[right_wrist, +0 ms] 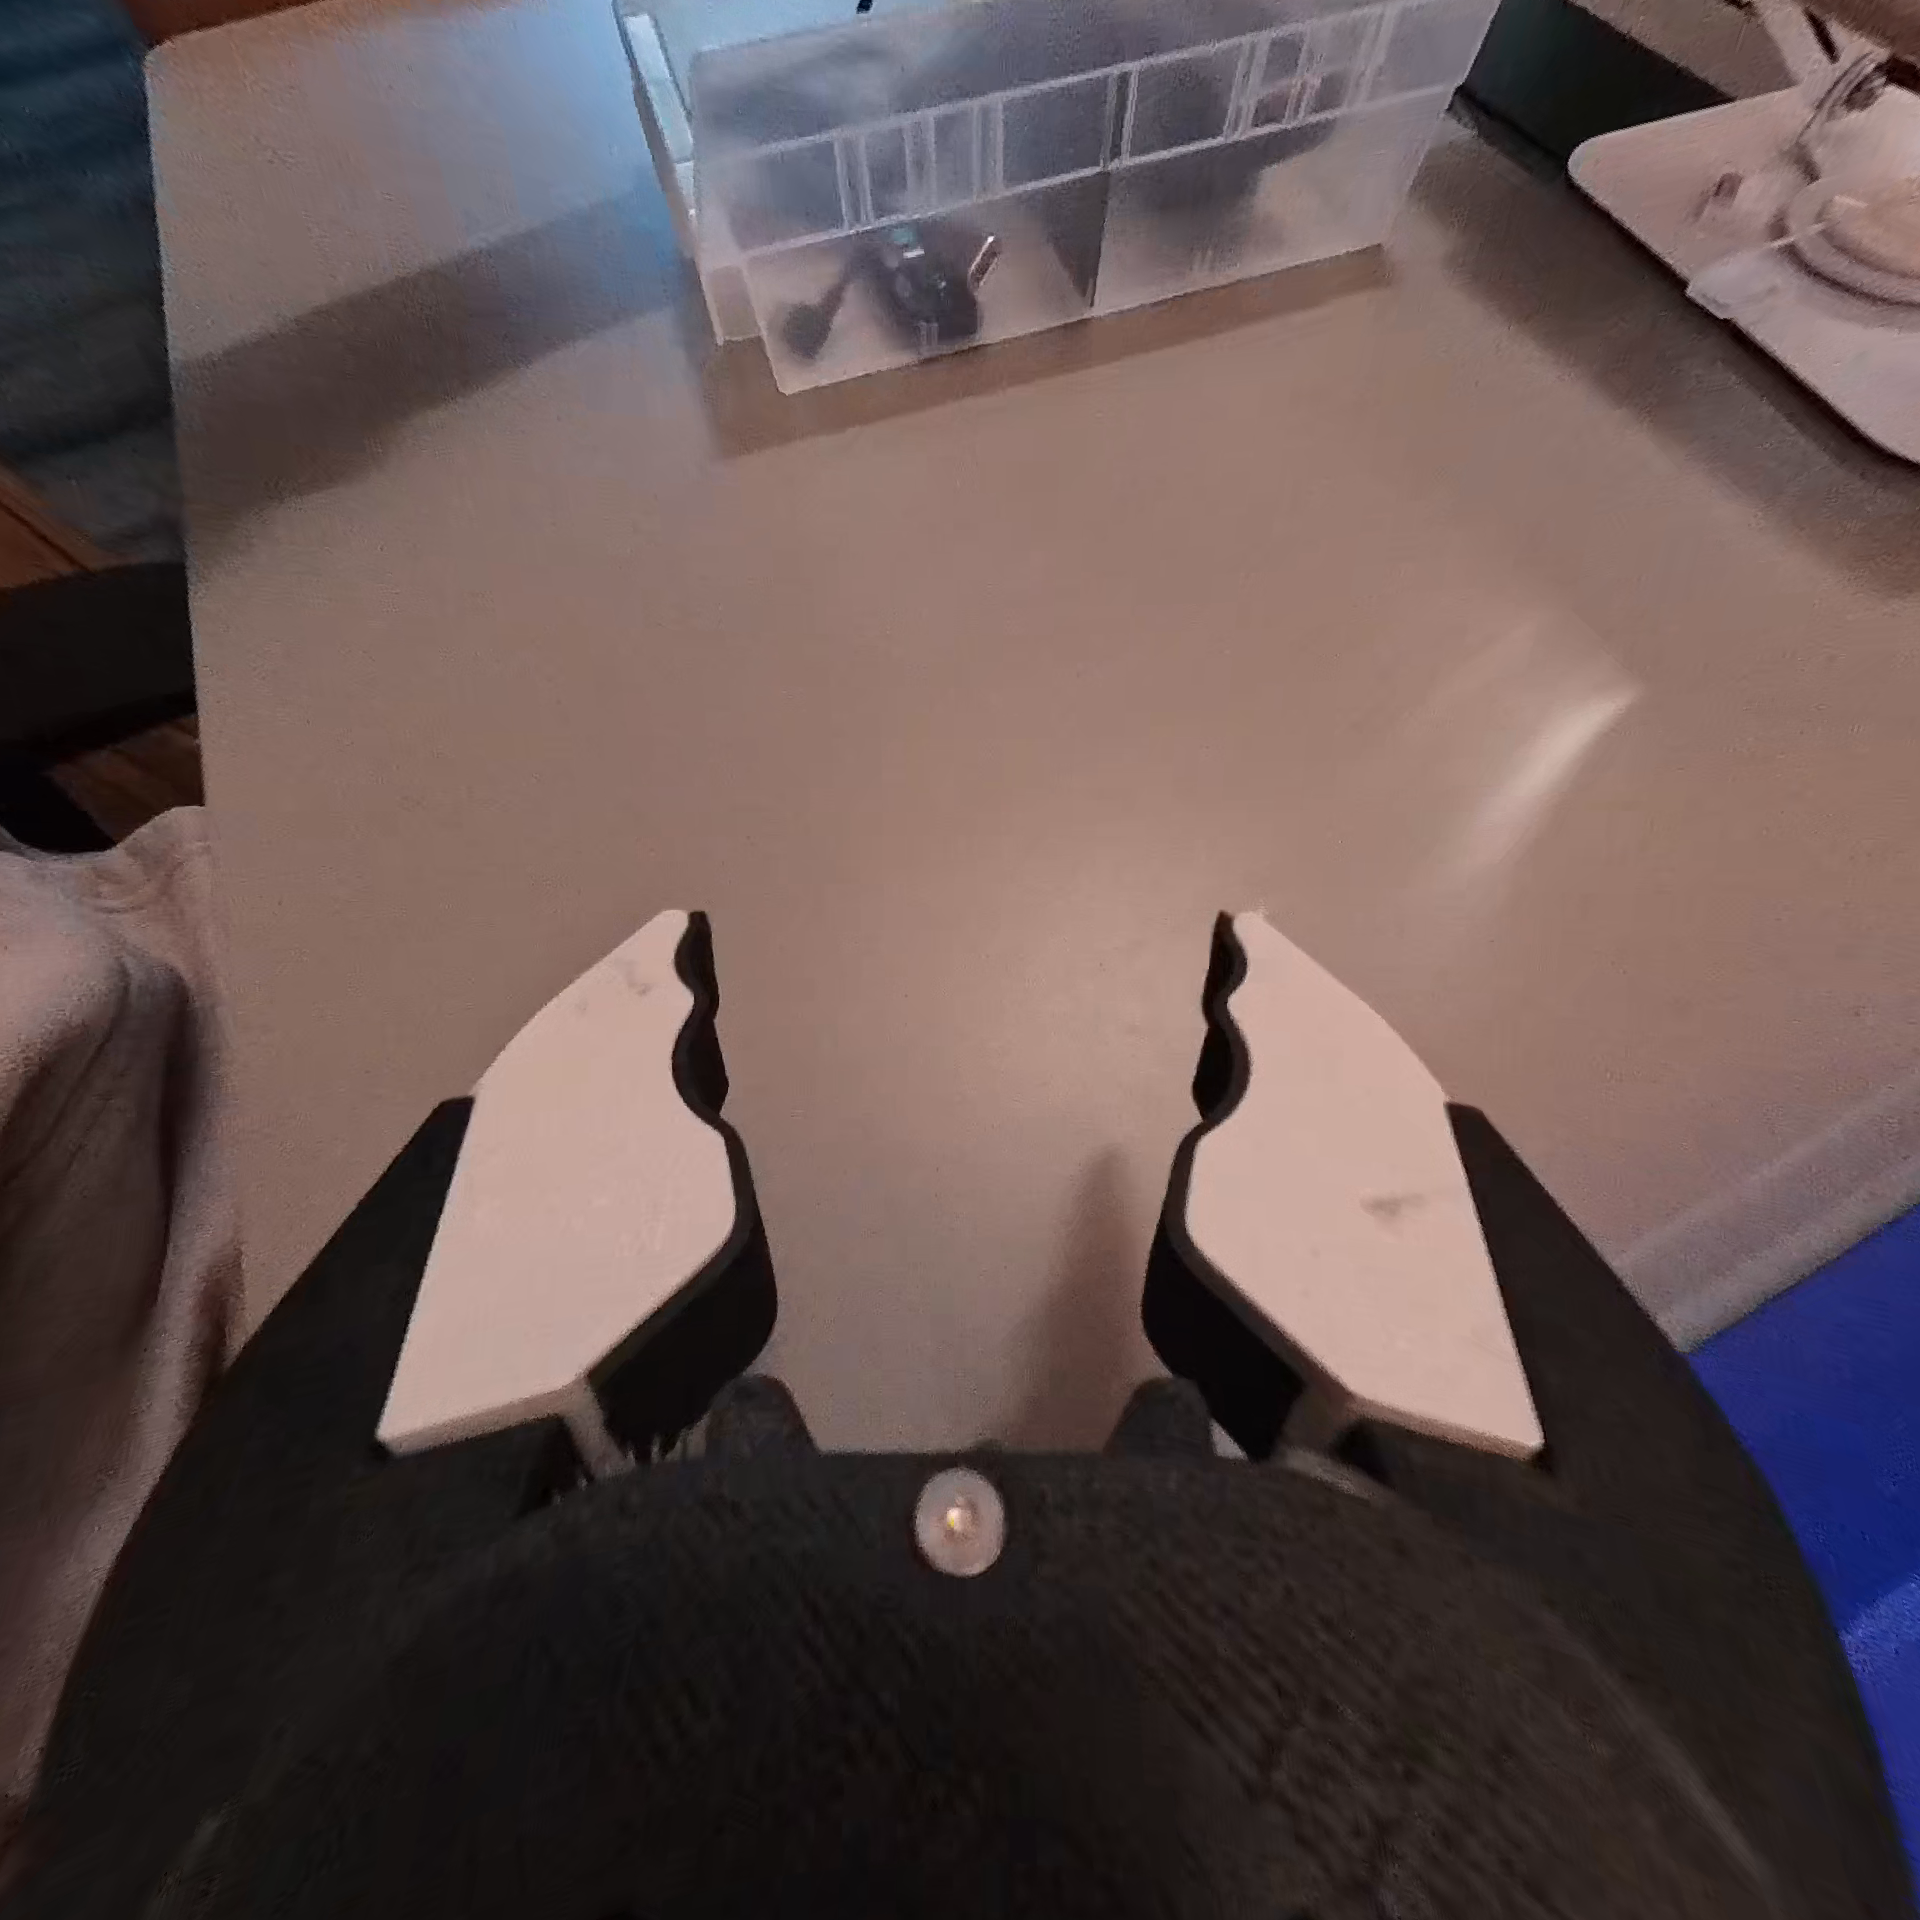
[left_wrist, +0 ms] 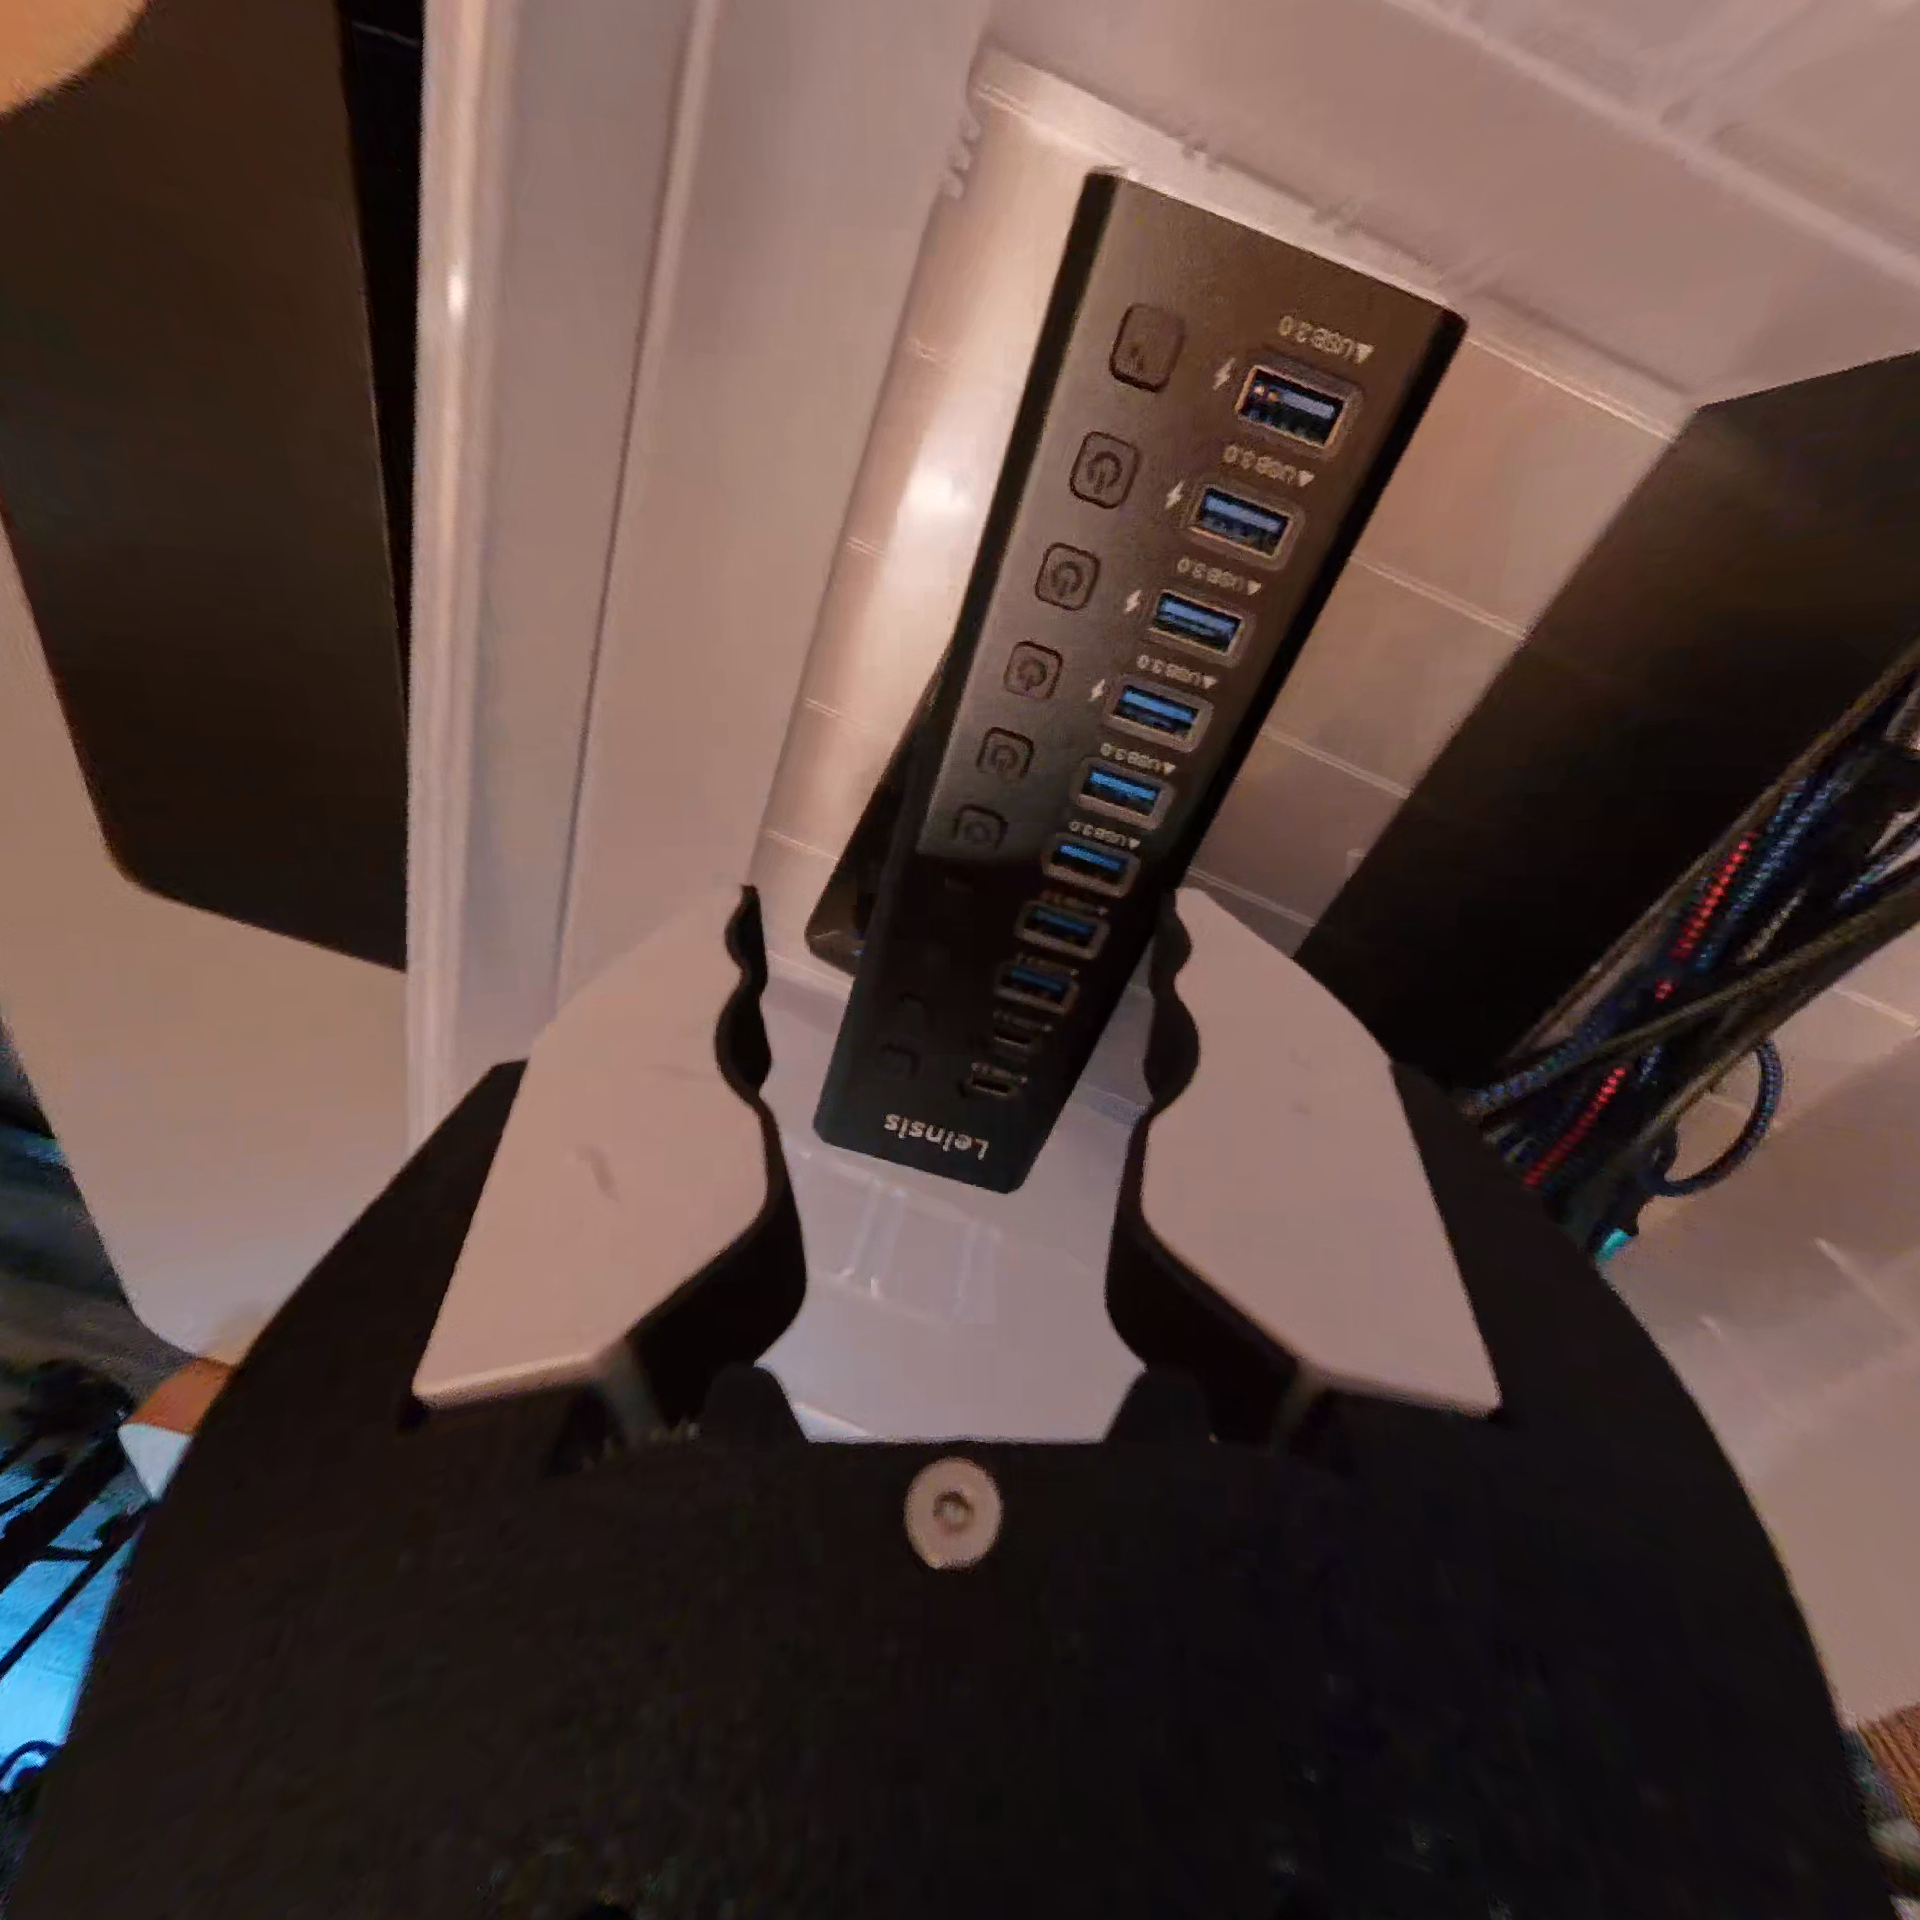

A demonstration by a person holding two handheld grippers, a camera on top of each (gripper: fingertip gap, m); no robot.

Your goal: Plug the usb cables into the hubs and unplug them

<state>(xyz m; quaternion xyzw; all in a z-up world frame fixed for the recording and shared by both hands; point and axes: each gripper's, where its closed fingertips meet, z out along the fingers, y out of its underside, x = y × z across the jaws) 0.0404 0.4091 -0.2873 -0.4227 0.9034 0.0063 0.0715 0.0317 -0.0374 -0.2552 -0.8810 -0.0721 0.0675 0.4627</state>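
Observation:
In the left wrist view a long black USB hub [left_wrist: 1174, 623] lies in a white bin [left_wrist: 665, 520]. It has a row of blue ports and a row of round buttons, and no cable is plugged into it. My left gripper [left_wrist: 961, 935] is open, with its fingers either side of the hub's near end. I cannot tell whether the right finger touches it. A bundle of braided blue, black and red USB cables [left_wrist: 1704, 997] lies to the right, behind a black divider [left_wrist: 1621, 727]. My right gripper [right_wrist: 961, 935] is open and empty over a bare tabletop [right_wrist: 935, 644].
In the right wrist view a frosted plastic organiser box [right_wrist: 1049, 177] with dark items inside stands at the far end of the table. A white tray [right_wrist: 1787, 270] sits at the far right. Grey cloth [right_wrist: 94, 1143] hangs at the left edge. A blue surface [right_wrist: 1829, 1403] lies lower right.

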